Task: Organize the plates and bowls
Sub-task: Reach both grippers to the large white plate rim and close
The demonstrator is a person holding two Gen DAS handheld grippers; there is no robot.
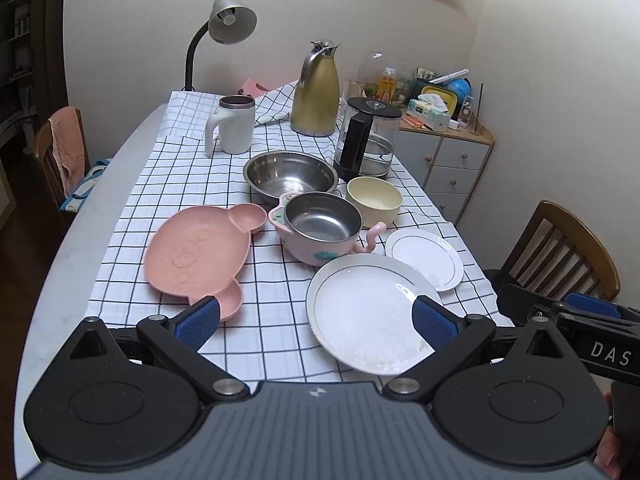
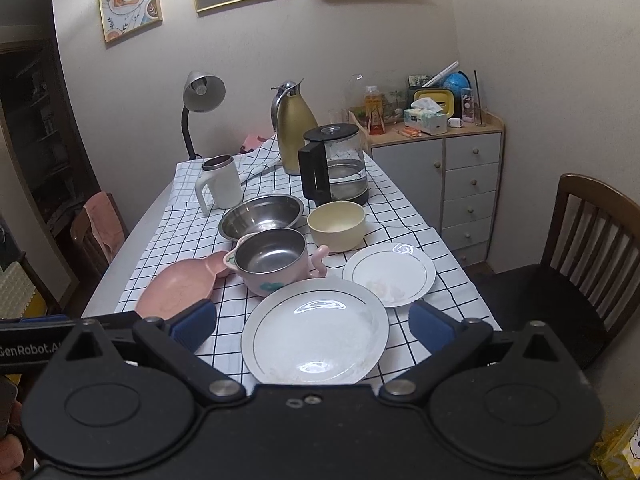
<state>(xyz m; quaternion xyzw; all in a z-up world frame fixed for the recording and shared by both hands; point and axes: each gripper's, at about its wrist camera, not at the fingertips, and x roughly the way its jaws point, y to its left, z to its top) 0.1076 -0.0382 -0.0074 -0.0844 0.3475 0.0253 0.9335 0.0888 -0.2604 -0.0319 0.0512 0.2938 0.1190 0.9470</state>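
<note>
Fingers of both your grippers, left gripper (image 1: 316, 322) and right gripper (image 2: 314, 326), stand released; the large white plate (image 2: 316, 338) lies dead ahead between the right fingers, nearer that hand.

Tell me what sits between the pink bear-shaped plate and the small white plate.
The pink bowl with a steel liner sits between the pink plate and the small white plate, clearest in the left wrist view.

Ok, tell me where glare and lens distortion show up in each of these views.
Left wrist view: fisheye bends the table edge and walls; soft glare on the large white plate washes out its surface. Right wrist view: same curving, with dark corners; sharp ceiling-light reflections on the large white plate and small white plate. Both grippers, left and right, sit open.
</note>
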